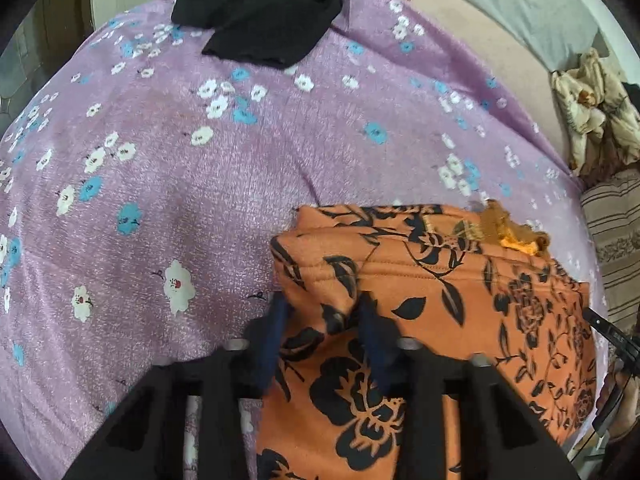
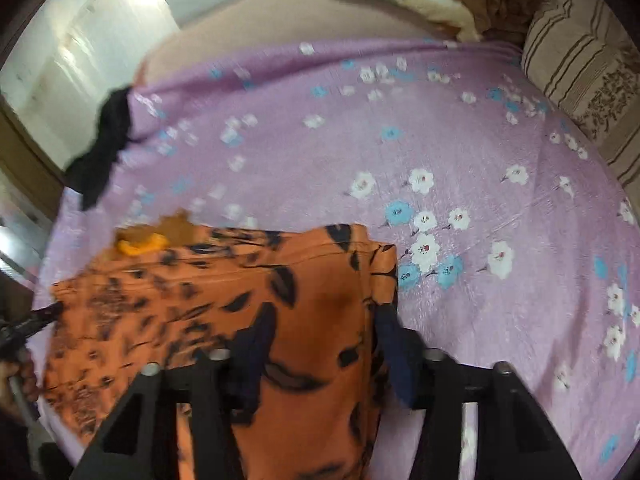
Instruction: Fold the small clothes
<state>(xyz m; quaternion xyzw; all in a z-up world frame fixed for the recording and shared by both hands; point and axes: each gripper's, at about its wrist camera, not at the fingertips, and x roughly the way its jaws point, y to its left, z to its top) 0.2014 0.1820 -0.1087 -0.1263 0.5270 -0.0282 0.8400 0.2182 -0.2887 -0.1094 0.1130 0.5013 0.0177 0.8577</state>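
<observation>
Garment under work: orange floral cloth (image 1: 432, 308), lying part-folded on the lilac bedsheet (image 1: 180, 184) — doubled layers show along its far edge, with a scrap of yellow-brown fabric (image 1: 516, 236) peeking out there. I take the sheet as the folding surface, which would explain why the cloth lies flat and squared.

Left gripper (image 1: 324, 320) sits at the cloth's left corner. The fingers straddle a raised pleat, but a gap shows between them; I cannot tell whether they pinch it.

Right gripper (image 2: 320, 328) is at the cloth's right edge, fingers spread wide over the fabric — released, nothing clamped. View is motion-blurred.

My judgement: both claws flank the cloth to lift opposite corners for the next fold.

Black garment (image 1: 260, 8) lies well beyond the cloth, at the sheet's far edge. No containers in view.
</observation>
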